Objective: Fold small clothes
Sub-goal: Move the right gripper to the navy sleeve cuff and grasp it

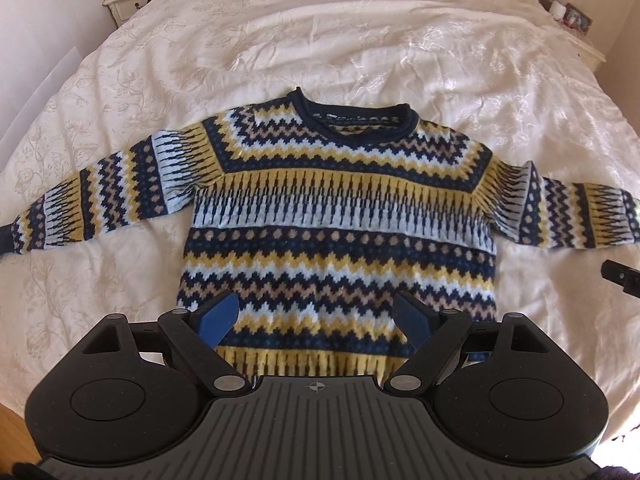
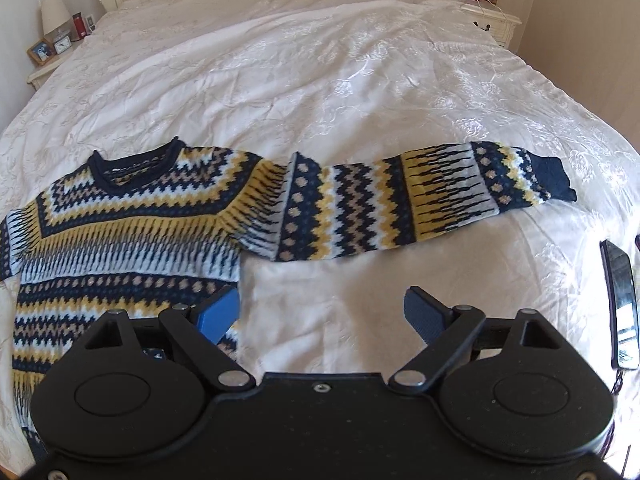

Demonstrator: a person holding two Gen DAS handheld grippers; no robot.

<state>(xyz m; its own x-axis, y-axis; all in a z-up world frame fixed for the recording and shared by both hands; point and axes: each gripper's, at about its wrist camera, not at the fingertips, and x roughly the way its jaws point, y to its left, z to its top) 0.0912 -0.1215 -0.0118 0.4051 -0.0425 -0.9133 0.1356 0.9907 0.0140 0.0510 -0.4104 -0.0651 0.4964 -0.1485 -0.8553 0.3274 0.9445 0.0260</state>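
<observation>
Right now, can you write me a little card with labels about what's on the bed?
Jumper: patterned jumper lying flat, front up, not folded yet
Sleeves: both spread out sideways; right sleeve
Bed cover: white bedspread, a bit wrinkled
Left tongs: left tongs open, over the jumper's bottom edge
Right tongs: right tongs open, holding nothing
Also there: phone near the right sleeve

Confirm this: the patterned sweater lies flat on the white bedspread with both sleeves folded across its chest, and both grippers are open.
Not quite. The sweater lies flat on the bedspread, but its sleeves are spread out sideways, as the left wrist view shows. The left gripper and right gripper are open.
</observation>
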